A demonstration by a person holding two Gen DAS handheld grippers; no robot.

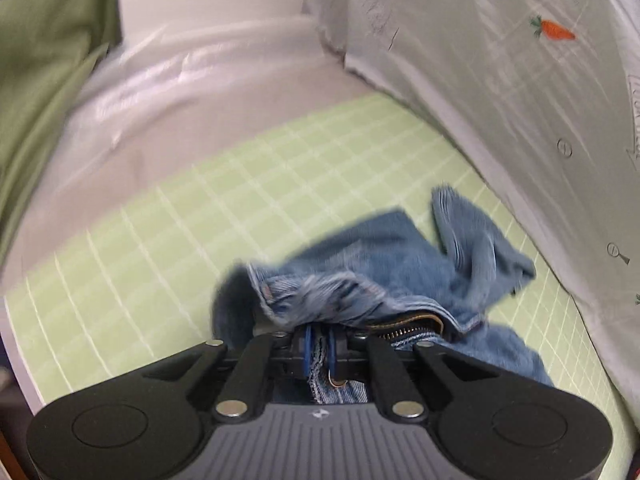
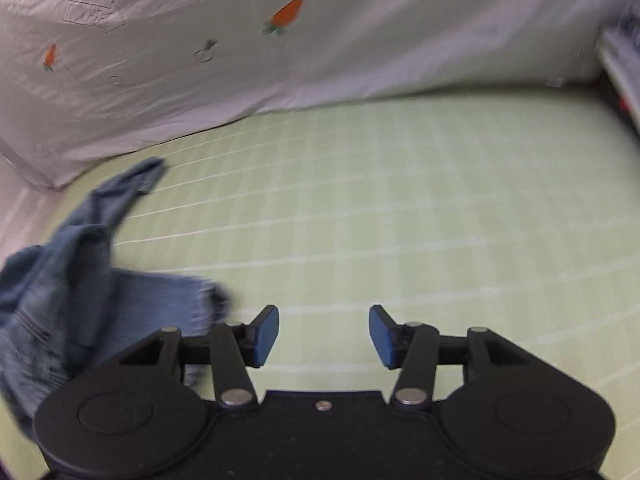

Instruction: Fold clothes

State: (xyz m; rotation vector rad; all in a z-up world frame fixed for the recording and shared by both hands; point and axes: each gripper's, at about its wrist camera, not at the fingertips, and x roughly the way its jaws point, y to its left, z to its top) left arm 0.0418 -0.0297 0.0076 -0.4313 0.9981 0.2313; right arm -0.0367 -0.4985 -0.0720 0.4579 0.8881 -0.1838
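Note:
A pair of blue denim jeans (image 1: 380, 280) lies crumpled on the green checked mat (image 1: 168, 248). My left gripper (image 1: 320, 350) is shut on the jeans near the waistband, beside the brass zipper (image 1: 412, 326). The denim bunches up right in front of its fingers. In the right wrist view the jeans (image 2: 68, 288) hang blurred at the left, over the mat (image 2: 380, 208). My right gripper (image 2: 323, 336) is open and empty, with its blue pads (image 2: 267, 332) well apart, just right of the denim's frayed edge.
A white quilt with carrot prints (image 2: 248, 48) is piled along the far side of the mat and shows in the left wrist view (image 1: 520, 80) at the right. A white sheet (image 1: 180, 92) and green fabric (image 1: 44, 60) lie at the left.

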